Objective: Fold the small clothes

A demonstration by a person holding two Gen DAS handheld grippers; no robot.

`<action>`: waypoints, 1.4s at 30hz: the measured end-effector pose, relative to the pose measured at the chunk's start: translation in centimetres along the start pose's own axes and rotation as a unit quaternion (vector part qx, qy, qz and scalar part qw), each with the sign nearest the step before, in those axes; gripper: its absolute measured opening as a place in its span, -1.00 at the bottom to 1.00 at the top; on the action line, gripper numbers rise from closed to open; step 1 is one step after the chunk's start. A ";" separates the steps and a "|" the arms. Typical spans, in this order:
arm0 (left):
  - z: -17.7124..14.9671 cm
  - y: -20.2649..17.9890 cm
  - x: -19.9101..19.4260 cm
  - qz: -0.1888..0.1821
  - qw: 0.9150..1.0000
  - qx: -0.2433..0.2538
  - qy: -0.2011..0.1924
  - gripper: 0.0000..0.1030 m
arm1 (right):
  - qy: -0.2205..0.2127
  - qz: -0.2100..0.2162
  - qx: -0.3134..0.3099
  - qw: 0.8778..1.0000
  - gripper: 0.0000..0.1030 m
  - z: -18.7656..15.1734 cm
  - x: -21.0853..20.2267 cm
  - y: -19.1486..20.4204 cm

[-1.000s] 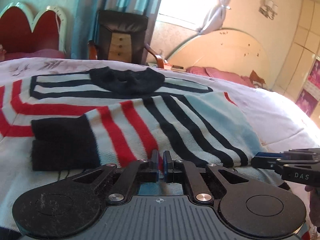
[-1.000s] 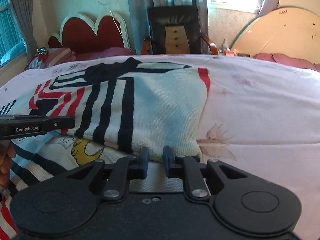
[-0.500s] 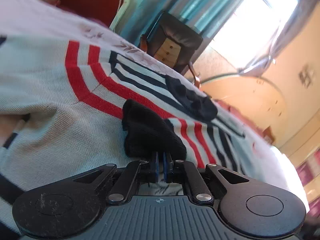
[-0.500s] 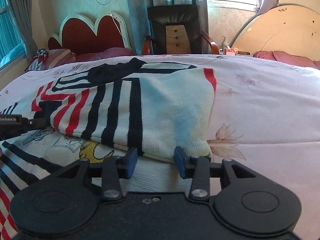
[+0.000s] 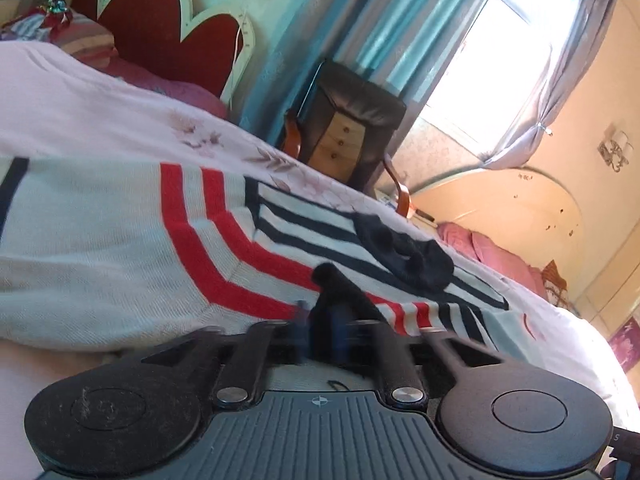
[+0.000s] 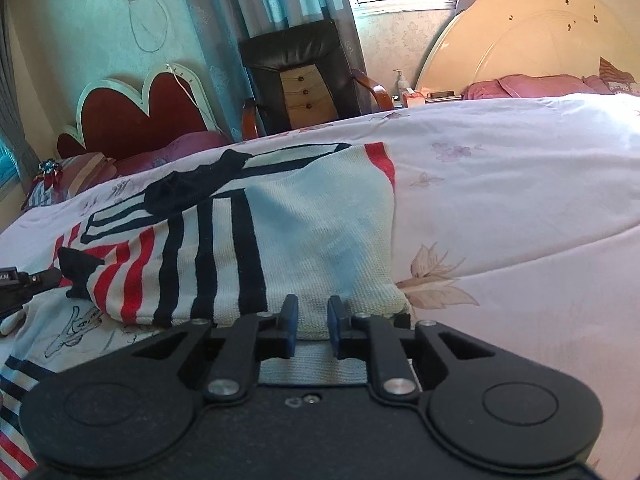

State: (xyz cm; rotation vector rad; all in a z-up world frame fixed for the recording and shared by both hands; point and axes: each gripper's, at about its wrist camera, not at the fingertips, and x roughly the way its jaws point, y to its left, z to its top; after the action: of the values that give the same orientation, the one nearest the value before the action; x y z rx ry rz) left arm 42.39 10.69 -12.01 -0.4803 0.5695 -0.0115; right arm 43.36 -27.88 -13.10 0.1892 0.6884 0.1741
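Observation:
A small knit sweater (image 6: 320, 240) with red, black and pale blue stripes lies on the bed, one sleeve folded across its body. In the left wrist view the sweater (image 5: 120, 232) fills the middle. The black sleeve cuff (image 5: 340, 292) rises between the blurred fingers of my left gripper (image 5: 320, 332), which look parted around it. My right gripper (image 6: 313, 320) is open, its blue pads either side of the sweater's folded edge. The left gripper's tip (image 6: 28, 284) shows at the far left beside the cuff (image 6: 76, 264).
A pale floral bed sheet (image 6: 520, 220) covers the bed to the right. A red scalloped headboard (image 6: 136, 116), a dark armchair (image 6: 304, 76) and a round cream board (image 6: 540, 36) stand behind. A printed garment (image 6: 72, 332) lies under the sweater at the left.
My left gripper has swung left carrying the black cuff across the sweater, and its fingers have parted. My right gripper opened wide, then narrowed a little at the sweater's edge.

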 end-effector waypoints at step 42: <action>-1.9 -6.3 4.5 0.005 0.976 0.201 0.081 -0.18 | -0.001 -0.037 -0.005 0.999 -0.61 -0.2 1.6 1.8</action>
State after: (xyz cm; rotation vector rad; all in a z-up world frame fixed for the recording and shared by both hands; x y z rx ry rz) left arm 45.97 3.57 -12.97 -0.0821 0.7101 -0.1547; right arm 44.24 -25.74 -13.84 0.1546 0.6906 0.1073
